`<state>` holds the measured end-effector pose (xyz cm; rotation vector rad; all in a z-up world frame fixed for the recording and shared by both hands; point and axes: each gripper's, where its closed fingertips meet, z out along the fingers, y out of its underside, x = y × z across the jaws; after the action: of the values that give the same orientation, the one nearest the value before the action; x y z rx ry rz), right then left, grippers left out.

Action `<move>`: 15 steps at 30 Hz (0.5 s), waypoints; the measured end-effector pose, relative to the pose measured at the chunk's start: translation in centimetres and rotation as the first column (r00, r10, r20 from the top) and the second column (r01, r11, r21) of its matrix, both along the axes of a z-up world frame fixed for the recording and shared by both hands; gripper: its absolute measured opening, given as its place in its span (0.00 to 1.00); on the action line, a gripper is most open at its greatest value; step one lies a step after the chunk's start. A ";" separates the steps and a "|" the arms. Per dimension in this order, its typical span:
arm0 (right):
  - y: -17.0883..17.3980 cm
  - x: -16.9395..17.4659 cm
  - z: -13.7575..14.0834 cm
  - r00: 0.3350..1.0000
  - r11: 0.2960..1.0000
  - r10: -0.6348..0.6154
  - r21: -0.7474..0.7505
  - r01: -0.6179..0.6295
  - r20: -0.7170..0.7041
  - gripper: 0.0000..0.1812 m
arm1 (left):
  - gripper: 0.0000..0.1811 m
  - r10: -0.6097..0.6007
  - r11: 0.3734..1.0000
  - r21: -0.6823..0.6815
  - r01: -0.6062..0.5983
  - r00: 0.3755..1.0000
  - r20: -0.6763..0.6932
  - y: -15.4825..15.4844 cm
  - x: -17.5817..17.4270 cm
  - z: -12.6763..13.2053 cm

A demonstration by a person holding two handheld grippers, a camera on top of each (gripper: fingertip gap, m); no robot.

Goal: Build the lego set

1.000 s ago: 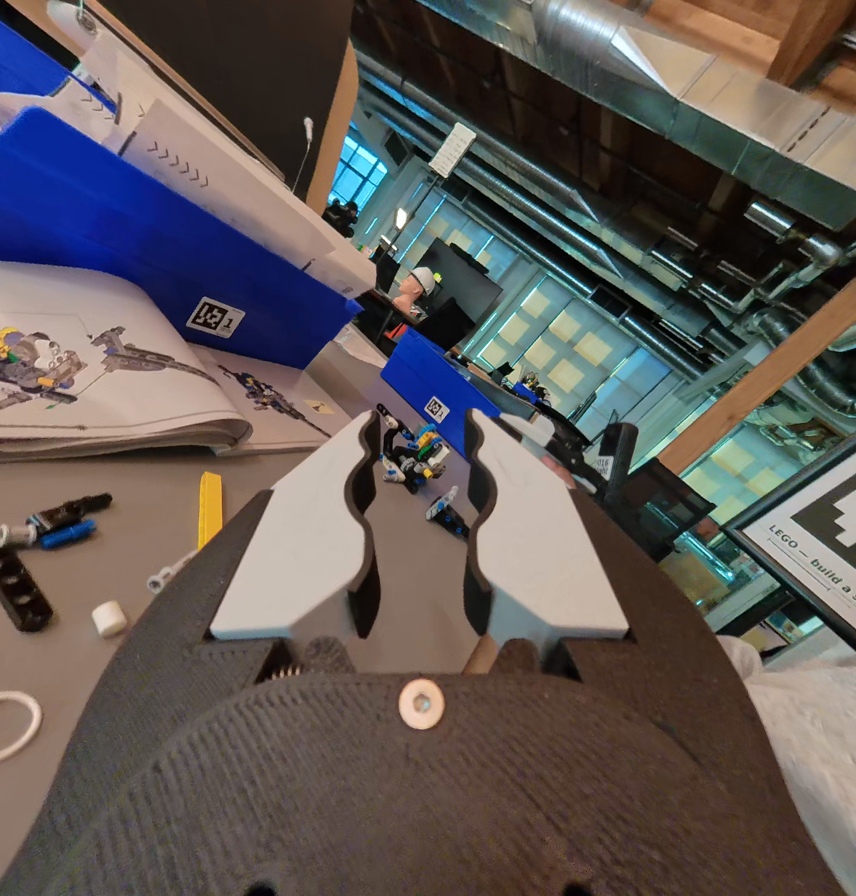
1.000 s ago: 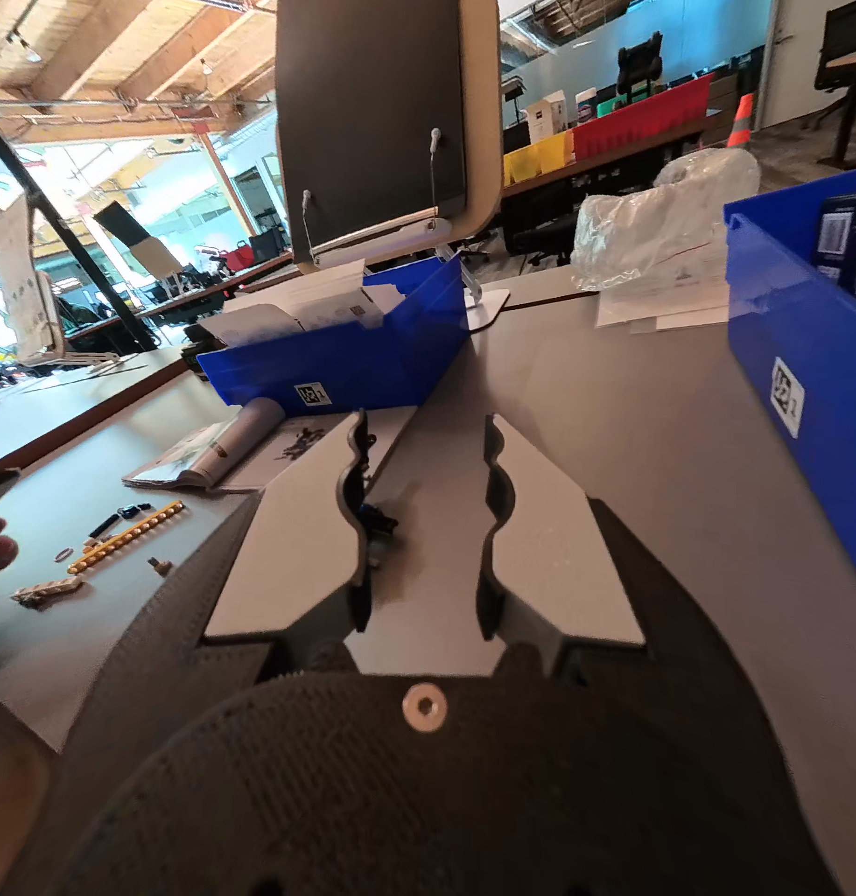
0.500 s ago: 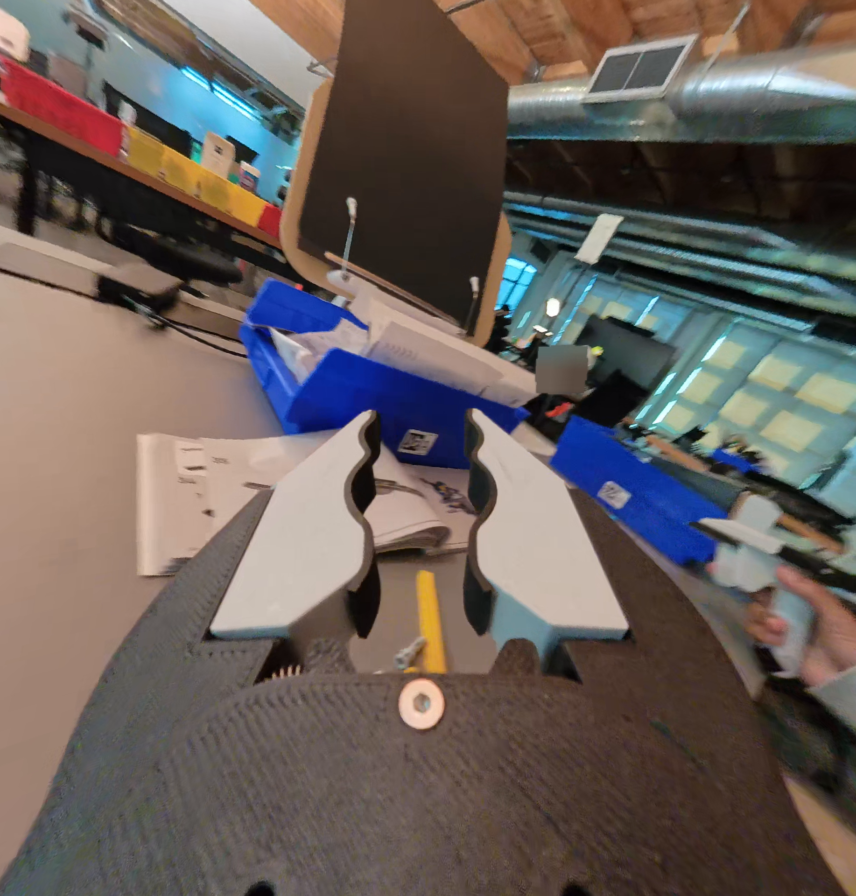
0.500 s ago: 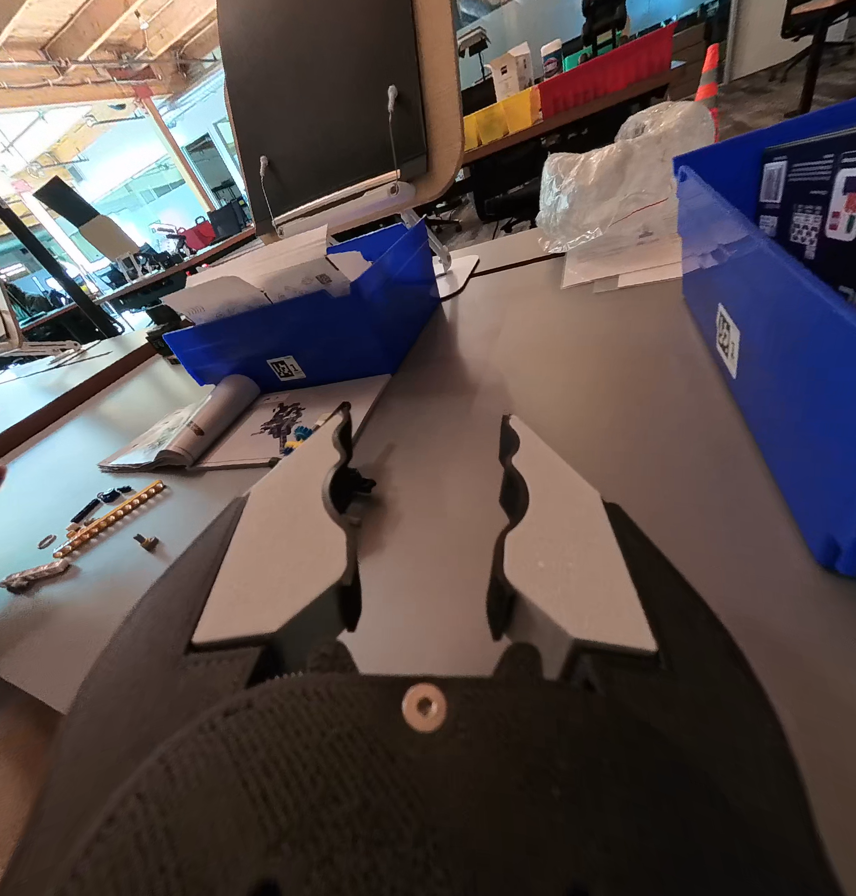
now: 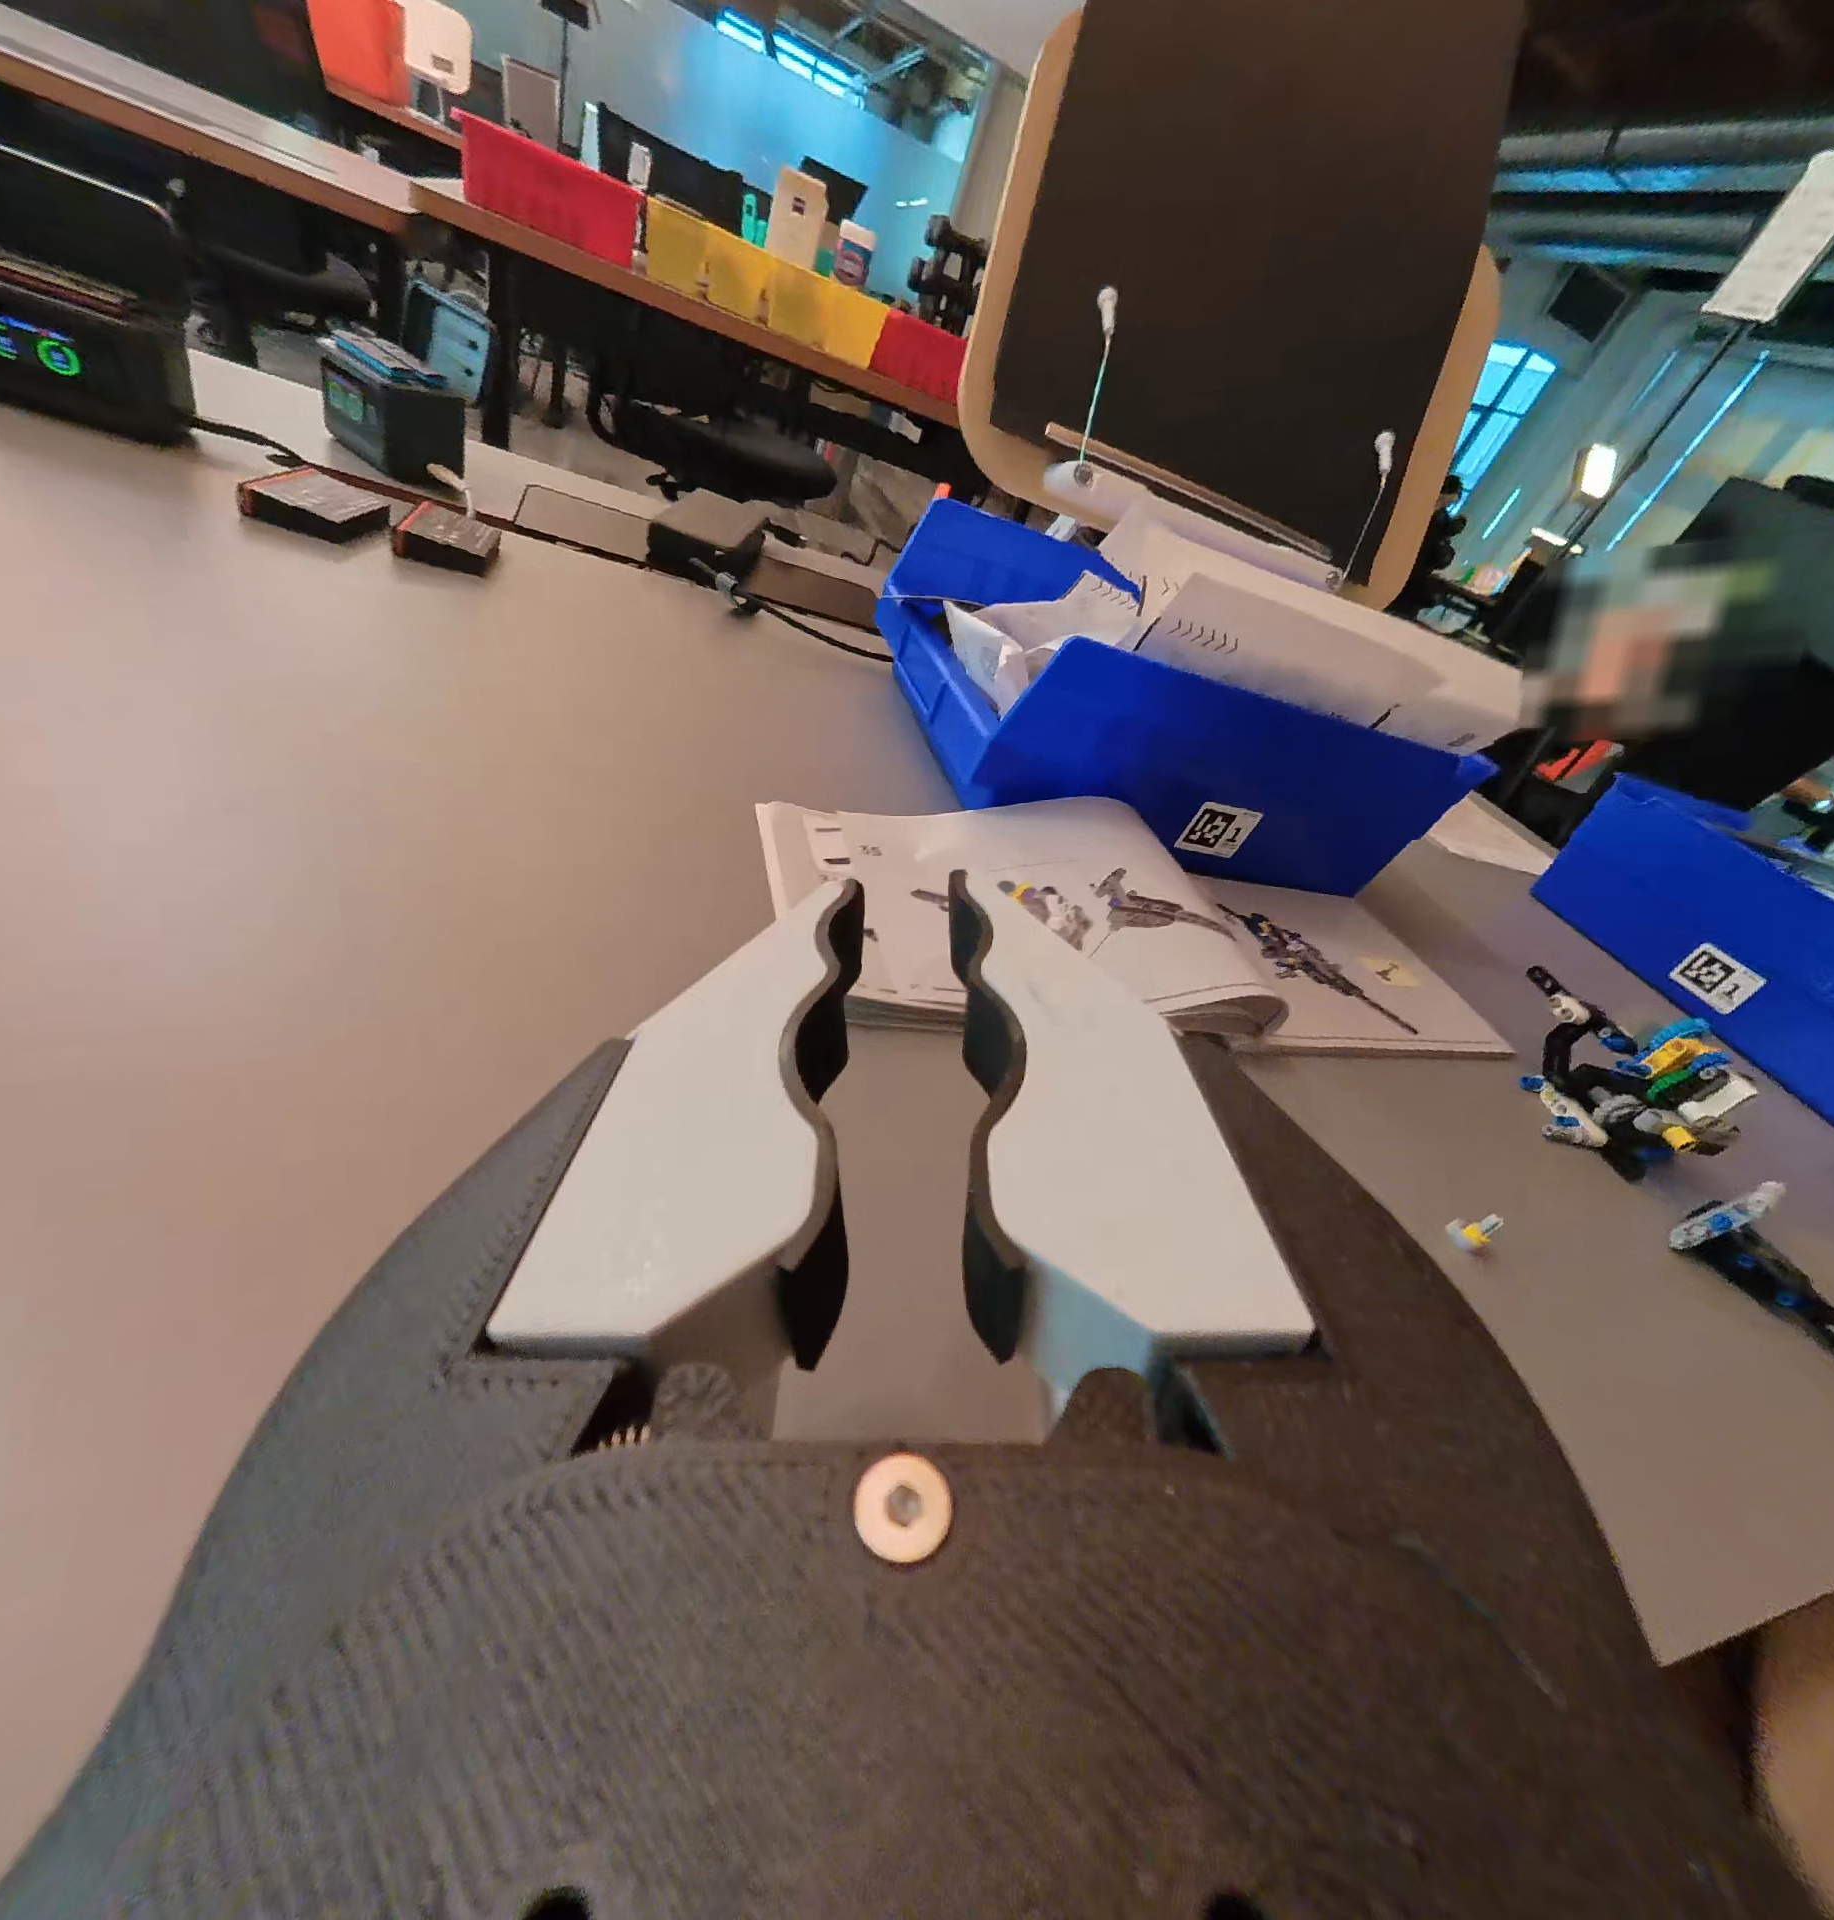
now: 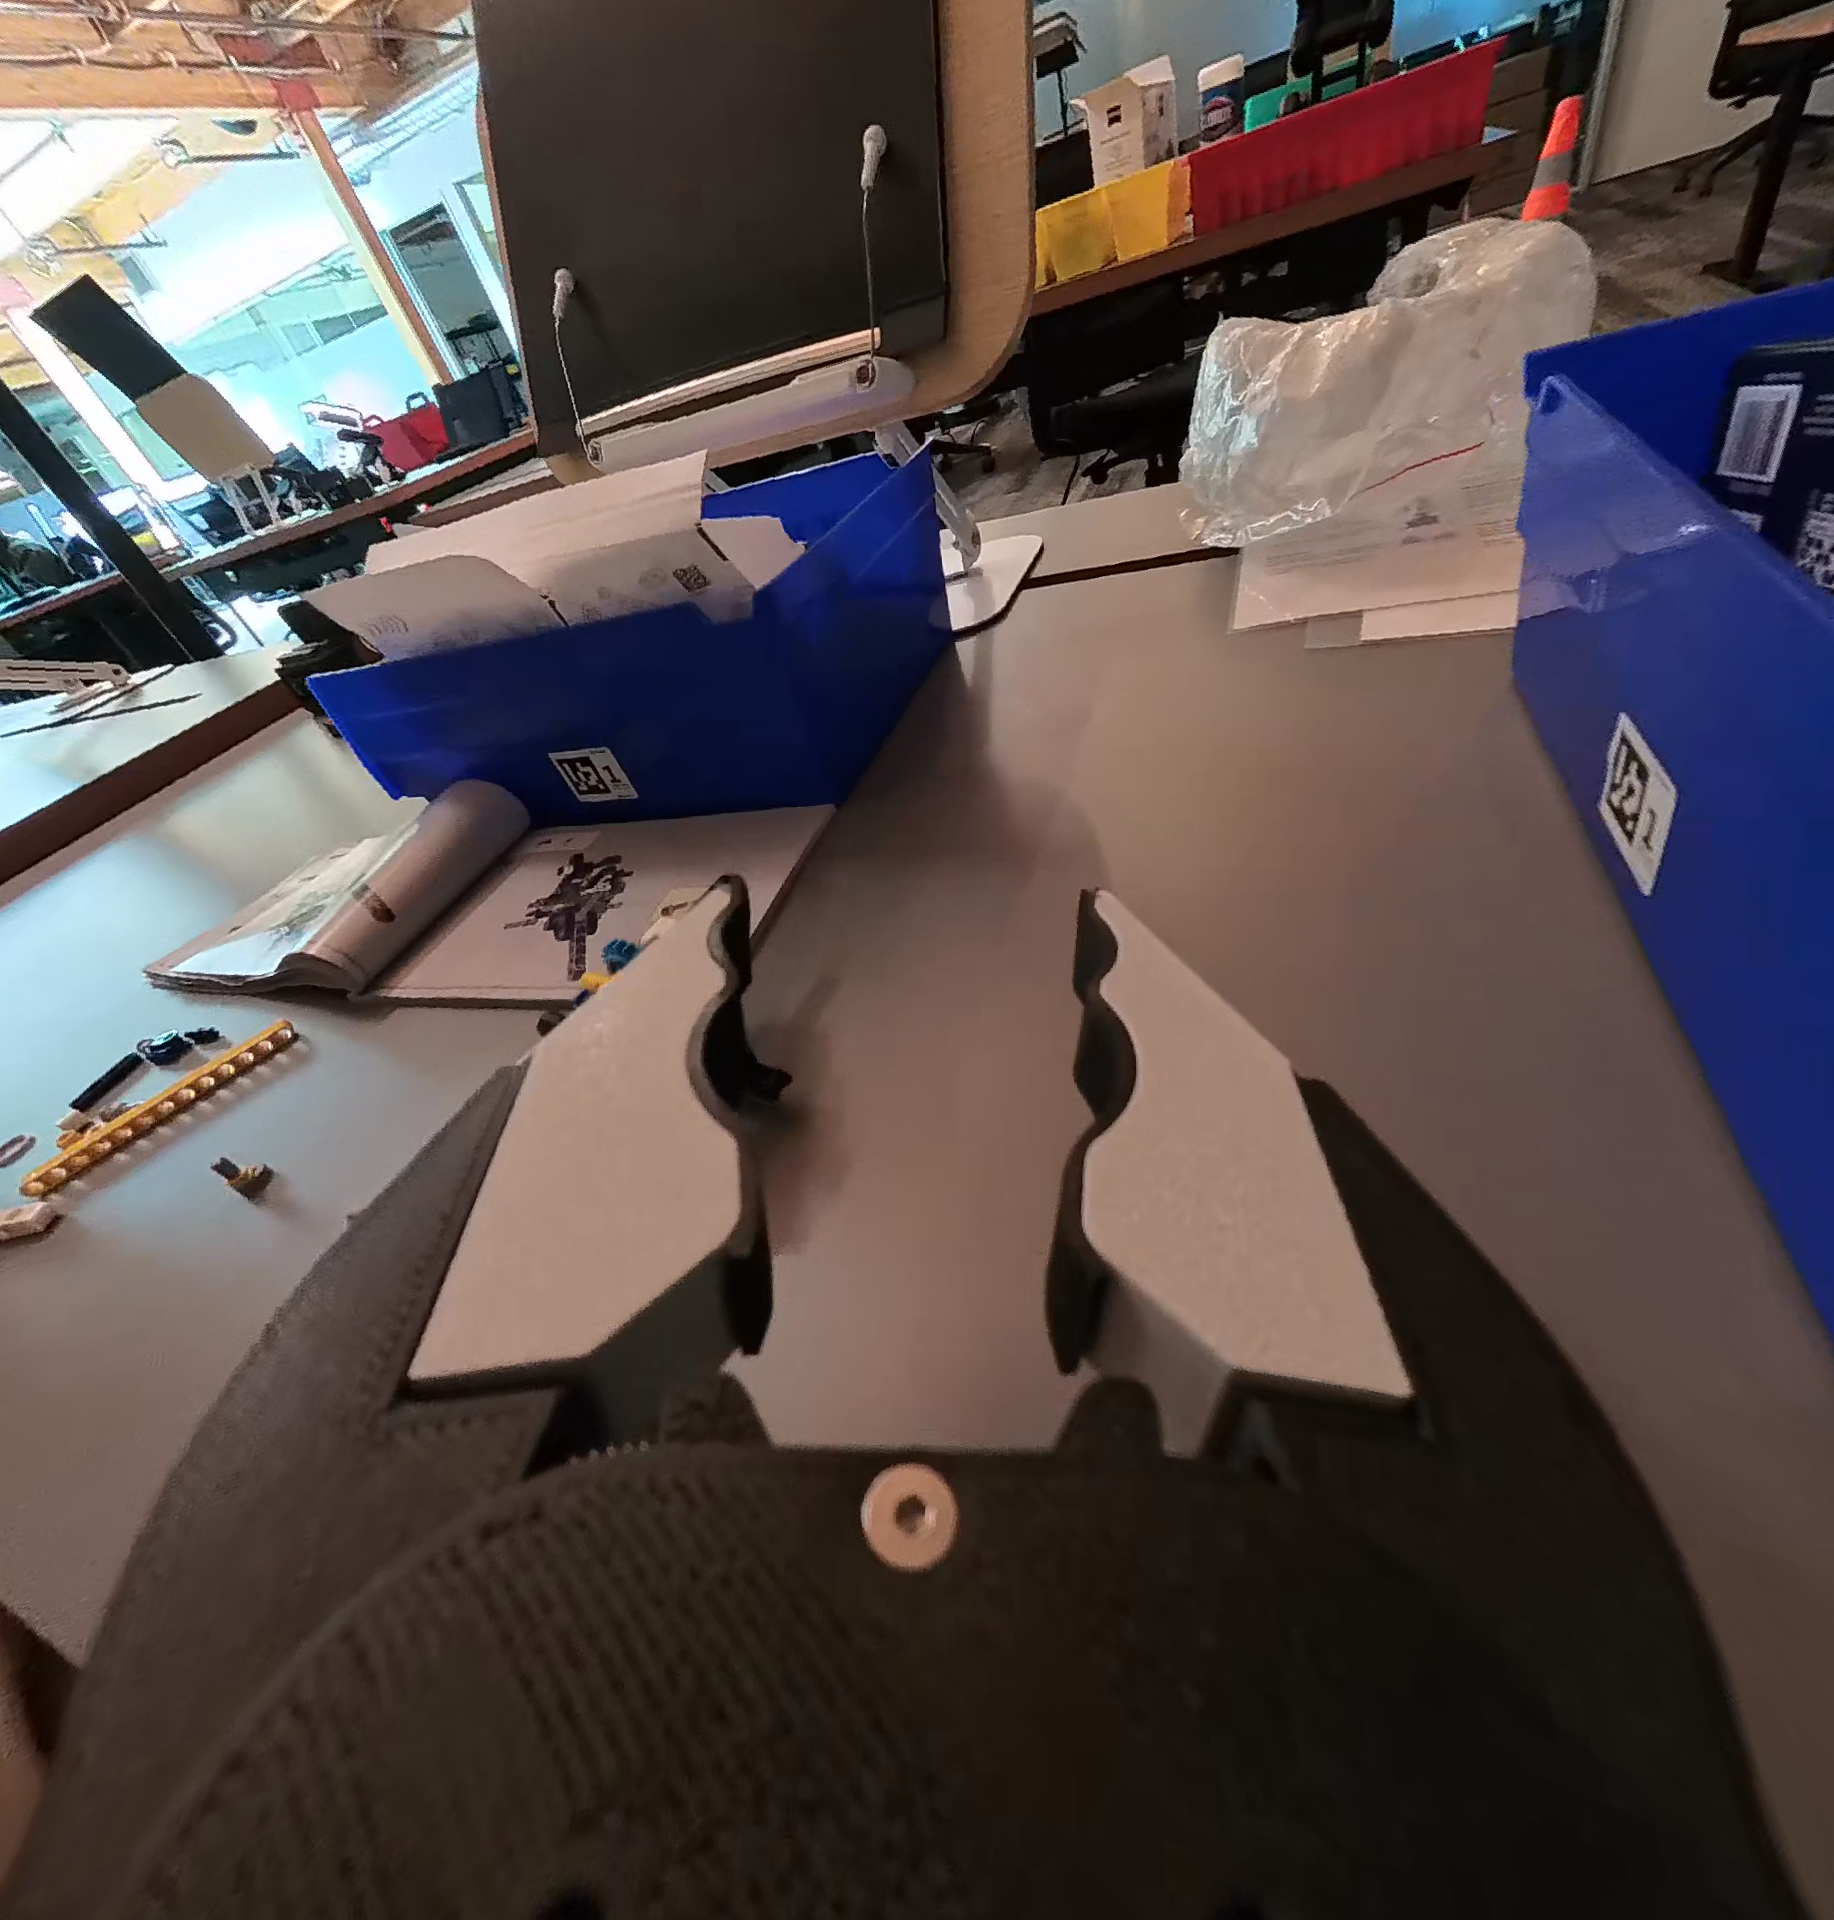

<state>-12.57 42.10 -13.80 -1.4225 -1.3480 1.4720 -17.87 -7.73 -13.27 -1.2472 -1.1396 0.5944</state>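
In the left wrist view, my left gripper [image 5: 902, 904] is slightly open and empty, and points at the open instruction booklet [image 5: 1131, 935]. A partly built lego model [image 5: 1640, 1081] lies to its right on the grey table [image 5: 373, 935], with a small yellow-and-white piece [image 5: 1474, 1231] and a black beam with blue pins [image 5: 1744, 1247] near it. In the right wrist view, my right gripper [image 6: 913, 914] is wide open and empty. The lego model [image 6: 762, 1081] sits mostly hidden behind its left finger. A long yellow beam [image 6: 165, 1107] and small loose parts [image 6: 238, 1174] lie far left.
A blue bin with paper bags [image 5: 1204, 748] stands behind the booklet, also in the right wrist view [image 6: 664, 707]. A second blue bin [image 6: 1702, 748] walls off the right. A board on a stand [image 6: 736, 208], a plastic bag [image 6: 1380, 384] and papers lie behind. One gripper's finger ends stand about 50 cm off the other's.
The left gripper has swung round to the left, from facing the model and ceiling to facing the booklet and bin. The right gripper's jaws have opened wider, and it has shifted slightly.
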 end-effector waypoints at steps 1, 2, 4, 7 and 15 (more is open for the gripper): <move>0.0 -0.2 0.0 1.000 1.000 0.002 -0.003 -0.002 -0.001 0.34 | 0.07 0.012 1.000 -0.012 -0.012 1.000 -0.003 -0.3 0.0 -0.2; 0.0 -0.4 0.0 1.000 1.000 0.005 -0.007 -0.005 -0.002 0.34 | 0.07 0.026 1.000 -0.005 -0.026 1.000 -0.006 -0.7 0.0 -0.2; -0.2 -0.8 0.0 1.000 1.000 0.014 -0.013 -0.014 0.002 0.34 | 0.07 0.038 0.999 0.016 -0.038 0.999 -0.019 -1.4 0.2 0.0; -0.5 -1.2 -0.1 1.000 1.000 0.026 -0.015 -0.026 0.008 0.33 | 0.06 0.077 0.995 0.063 -0.076 0.997 -0.018 -3.0 0.7 0.1; -0.1 -1.2 0.1 1.000 0.993 0.027 -0.112 -0.027 -0.004 0.33 | 0.06 0.074 0.997 0.031 -0.073 0.997 -0.028 -2.9 1.3 0.1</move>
<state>-13.72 42.02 -13.71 -1.4775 -1.3057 1.5886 -16.57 -10.62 -13.17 -1.1714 -1.1704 0.6465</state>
